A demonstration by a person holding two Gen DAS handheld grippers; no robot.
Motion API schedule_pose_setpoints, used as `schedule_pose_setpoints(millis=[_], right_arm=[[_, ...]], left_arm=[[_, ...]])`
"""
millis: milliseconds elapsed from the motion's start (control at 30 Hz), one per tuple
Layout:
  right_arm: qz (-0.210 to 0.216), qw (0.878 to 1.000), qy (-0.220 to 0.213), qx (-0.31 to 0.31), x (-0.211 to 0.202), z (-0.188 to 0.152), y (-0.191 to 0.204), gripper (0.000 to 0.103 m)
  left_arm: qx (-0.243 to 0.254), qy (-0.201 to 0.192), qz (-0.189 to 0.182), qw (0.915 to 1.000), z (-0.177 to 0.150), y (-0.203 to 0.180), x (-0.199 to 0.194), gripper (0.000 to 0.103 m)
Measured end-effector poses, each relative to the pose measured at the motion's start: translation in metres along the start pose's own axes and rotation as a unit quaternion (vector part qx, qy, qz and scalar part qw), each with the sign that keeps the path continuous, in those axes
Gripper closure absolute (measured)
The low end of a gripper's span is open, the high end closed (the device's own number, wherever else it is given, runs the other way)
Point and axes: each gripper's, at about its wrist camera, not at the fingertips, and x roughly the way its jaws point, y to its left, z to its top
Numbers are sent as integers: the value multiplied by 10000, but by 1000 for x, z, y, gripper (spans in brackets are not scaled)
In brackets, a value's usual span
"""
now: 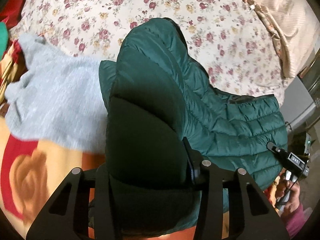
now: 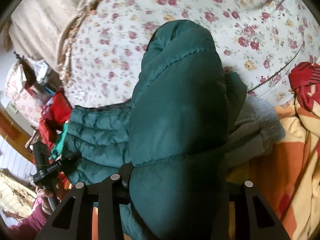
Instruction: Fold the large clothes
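A dark green quilted puffer jacket (image 1: 236, 120) lies across the bed and is lifted at two spots. In the left wrist view a thick fold of it (image 1: 148, 92) bulges up between the fingers of my left gripper (image 1: 148, 160), which is shut on it; only one fingertip (image 1: 190, 160) shows. In the right wrist view another fold (image 2: 180, 100) fills my right gripper (image 2: 176, 180), also shut on the jacket. Each gripper shows in the other's view: the right one (image 1: 280, 152) at the jacket's edge, the left one (image 2: 66, 160) likewise, each held by a hand.
A floral sheet (image 1: 140, 6) covers the bed behind the jacket. A pale grey fluffy sweater (image 1: 56, 100) lies beside it, partly under it. A red and orange blanket (image 2: 296, 140) lies at the near side. A beige cloth with braided trim (image 1: 280, 30) hangs at the bed's edge, with clutter (image 2: 40, 92) beyond.
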Motion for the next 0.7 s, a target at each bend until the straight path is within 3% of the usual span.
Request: schedule_pose_setpoints(millis=[167,300,433,533,700], right_arm=[[202,9992,353,22,-25,-36,16,60],[81,9978,627,219,-26,-66,12,59],[-669,9939,798,366,-11,-77,0,43],[-1187,9892,840,200,12,-84,0,31],[-1515,9855,725,246,8,-88,4,25]], left_arm=[[90,242,17,9997,-30,0,-34,62],[57,383,179,9991,-53,8,-48,59],[-77,561,574,9967,-60,16,-31,34],[-266,405,745,9960,-64,25,-19,21],[-341,236,980,9943,-68,19,-26,19]])
